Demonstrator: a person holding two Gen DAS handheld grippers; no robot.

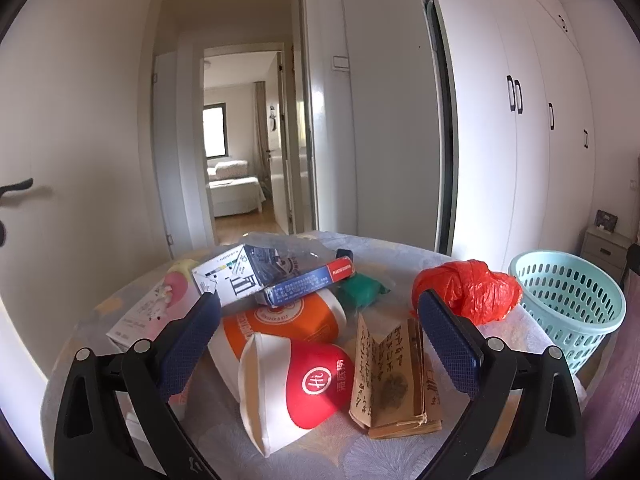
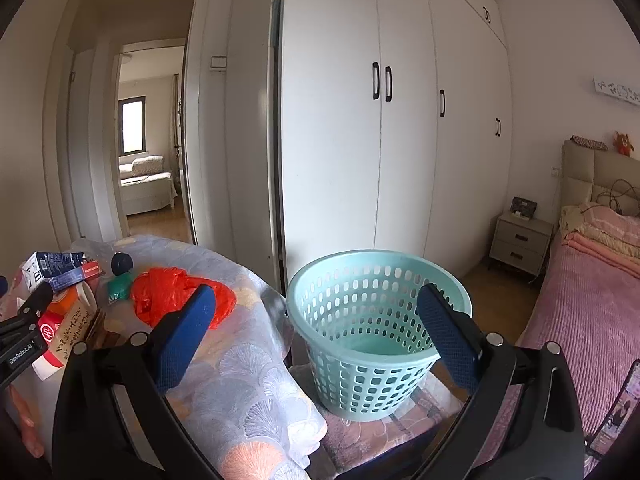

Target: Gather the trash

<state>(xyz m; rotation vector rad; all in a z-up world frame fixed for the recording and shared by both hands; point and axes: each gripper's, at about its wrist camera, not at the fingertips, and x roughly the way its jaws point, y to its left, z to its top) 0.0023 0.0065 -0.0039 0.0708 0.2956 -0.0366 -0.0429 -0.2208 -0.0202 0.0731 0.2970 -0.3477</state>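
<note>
Trash lies on a cloth-covered table [image 1: 400, 252]: a red-and-white paper cup [image 1: 296, 384], an orange-and-white cup [image 1: 280, 324], a folded brown paper [image 1: 388, 380], a blue box [image 1: 308, 284], a white carton [image 1: 236, 276], a green wrapper [image 1: 358, 290] and a crumpled red plastic bag [image 1: 472, 288]. My left gripper [image 1: 320, 312] is open above the cups and holds nothing. My right gripper [image 2: 316, 312] is open and empty, between the red bag [image 2: 176, 292] and the teal basket [image 2: 376, 332]. The basket [image 1: 568, 304] stands right of the table and looks empty.
White wardrobe doors [image 2: 380, 120] stand behind the basket. A bed with a pink cover [image 2: 588, 304] is on the right, with a nightstand [image 2: 520, 240] beyond it. An open doorway [image 1: 240, 140] is behind the table. The left gripper's body [image 2: 24, 336] shows at the left edge.
</note>
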